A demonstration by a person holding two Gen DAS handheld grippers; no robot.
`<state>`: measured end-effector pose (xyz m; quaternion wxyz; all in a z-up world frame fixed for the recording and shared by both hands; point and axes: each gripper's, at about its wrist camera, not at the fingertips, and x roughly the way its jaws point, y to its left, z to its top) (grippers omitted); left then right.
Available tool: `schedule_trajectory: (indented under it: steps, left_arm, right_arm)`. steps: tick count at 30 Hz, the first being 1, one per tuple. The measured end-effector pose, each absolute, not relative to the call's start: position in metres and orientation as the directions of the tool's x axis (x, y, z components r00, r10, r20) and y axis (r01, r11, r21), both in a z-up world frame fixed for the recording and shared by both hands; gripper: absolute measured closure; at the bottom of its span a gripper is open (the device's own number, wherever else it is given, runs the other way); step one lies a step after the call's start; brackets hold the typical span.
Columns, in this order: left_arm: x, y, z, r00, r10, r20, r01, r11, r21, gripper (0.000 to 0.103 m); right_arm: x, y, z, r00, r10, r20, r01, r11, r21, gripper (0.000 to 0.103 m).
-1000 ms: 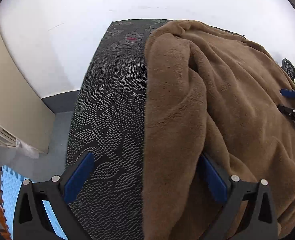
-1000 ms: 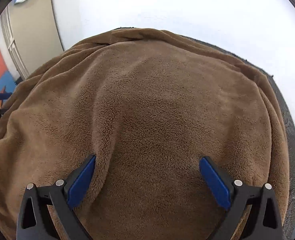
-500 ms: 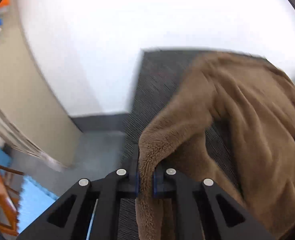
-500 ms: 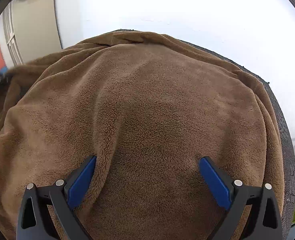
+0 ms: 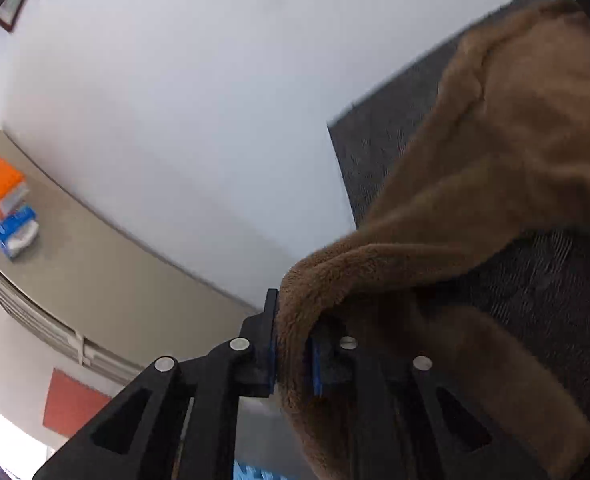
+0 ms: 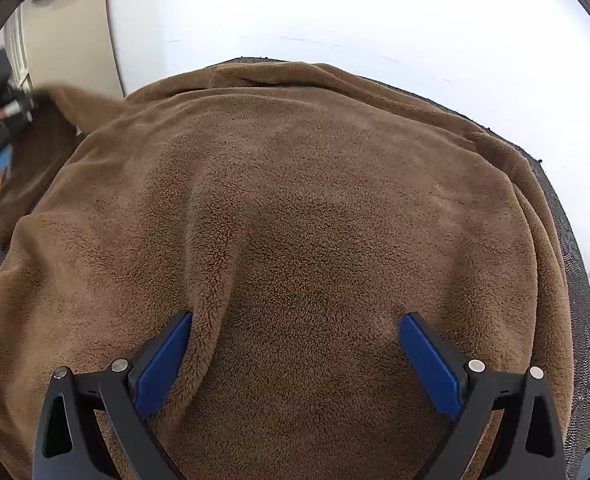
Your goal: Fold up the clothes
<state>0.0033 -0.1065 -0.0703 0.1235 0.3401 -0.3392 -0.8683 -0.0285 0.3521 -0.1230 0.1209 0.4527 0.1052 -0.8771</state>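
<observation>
Soft, even daylight; strong fisheye bending with dark corners.
The left view is a little blurred on the fleece point(image 5: 495, 184) and cloth point(image 5: 379, 140); the right view is sharp, its wall point(image 6: 335, 8) almost overexposed.

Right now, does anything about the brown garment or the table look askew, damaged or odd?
Nothing stands out. The brown fleece garment lies bunched on the dark patterned table, unfolded, one edge pinched in the left tool, whose jaws are opening slightly. The right tool hovers open over it.

Plush, matt brown fleece garment point(image 6: 315, 208) lies on rough, dark woven table cover point(image 5: 379, 140).
</observation>
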Motion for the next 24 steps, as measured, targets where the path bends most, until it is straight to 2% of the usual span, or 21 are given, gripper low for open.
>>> schedule_trajectory:
  steps: [1,2,3,5,9,13,18,22,24]
  left_arm:
    - [0.002,-0.116,-0.075,-0.715,-0.448,-0.536,-0.012,-0.759,0.651,0.078]
    - [0.003,-0.128,-0.074,-0.699,-0.442,-0.562,0.014,-0.794,0.607,0.06]
    - [0.004,-0.142,-0.072,-0.682,-0.431,-0.591,0.044,-0.83,0.555,0.035]
    - [0.008,-0.168,-0.066,-0.657,-0.411,-0.632,0.106,-0.881,0.462,0.017]
    - [0.014,-0.206,-0.053,-0.626,-0.372,-0.685,0.195,-0.926,0.325,0.017]
    - [0.023,-0.196,-0.027,-0.675,-0.273,-0.686,0.216,-0.961,0.171,0.017]
    - [-0.011,-0.138,0.002,-0.728,-0.209,-0.652,0.125,-0.977,0.174,0.017]
    - [-0.029,-0.1,0.014,-0.767,-0.21,-0.606,0.129,-0.976,0.174,0.017]
    - [-0.042,-0.093,0.017,-0.763,-0.18,-0.621,0.134,-0.984,0.12,0.017]
  right_arm:
    - [-0.029,0.353,-0.123,-0.558,-0.121,-0.821,0.307,-0.949,-0.069,0.001]
    - [-0.029,0.353,-0.123,-0.554,-0.125,-0.823,0.307,-0.95,-0.063,0.001]
    - [-0.028,0.354,-0.123,-0.551,-0.129,-0.824,0.307,-0.95,-0.057,0.001]
    - [-0.029,0.354,-0.124,-0.547,-0.133,-0.826,0.307,-0.95,-0.05,0.001]
    - [-0.029,0.353,-0.124,-0.543,-0.137,-0.828,0.307,-0.951,-0.044,0.001]
    - [-0.027,0.353,-0.123,-0.541,-0.138,-0.83,0.307,-0.951,-0.042,0.001]
    - [-0.026,0.353,-0.123,-0.539,-0.141,-0.831,0.306,-0.951,-0.037,0.001]
    - [-0.025,0.353,-0.122,-0.539,-0.144,-0.83,0.306,-0.951,-0.034,0.001]
    - [-0.024,0.353,-0.122,-0.539,-0.145,-0.83,0.306,-0.951,-0.032,0.001]
